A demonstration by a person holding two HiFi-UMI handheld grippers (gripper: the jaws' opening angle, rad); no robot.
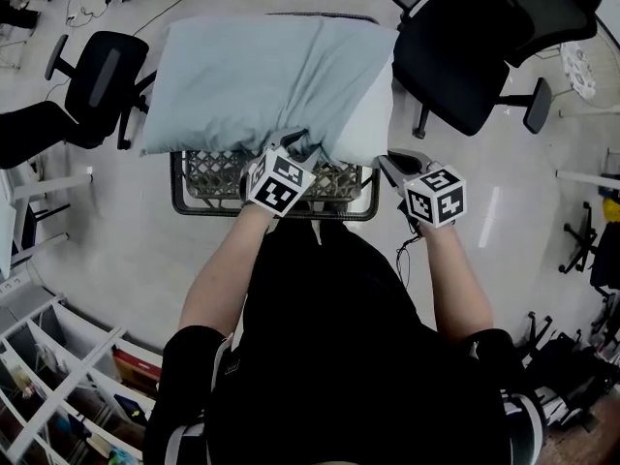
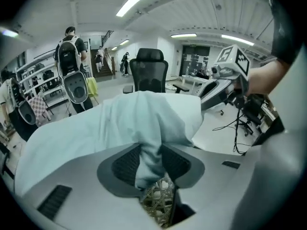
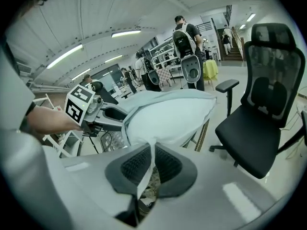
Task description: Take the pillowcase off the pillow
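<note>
**Fig. Pillowcase removal, set-up for the pull.** The pillow (image 1: pixel 373 124) lies across a woven basket (image 1: pixel 213 177) in front of me, its white end bare at the right. The pale-blue pillowcase (image 1: pixel 242 76) covers the rest, so I judge most of the job is left.

- **L gripper** (image 2: pixel 151 159): the jaws are part-way apart w/ a thick fold of the case's open edge between the pads (image 2: pixel 125 164). The cloth touches both pads but I see no firm pinch. I read it as placed around the fold, ready to bite.
- **R gripper** (image 3: pixel 152 163): the jaws are closed on a thin white flap at the pillow's bare end, prob. its corner seam. It acts as an anchor, so the pillow doesn't travel w/ the case when that is drawn off leftward.
- **Basket:** it lifts the work off the floor, w/in reach of both hands.
- **Risk:** the L gripper slides off unless the fold is clamped first.
</note>
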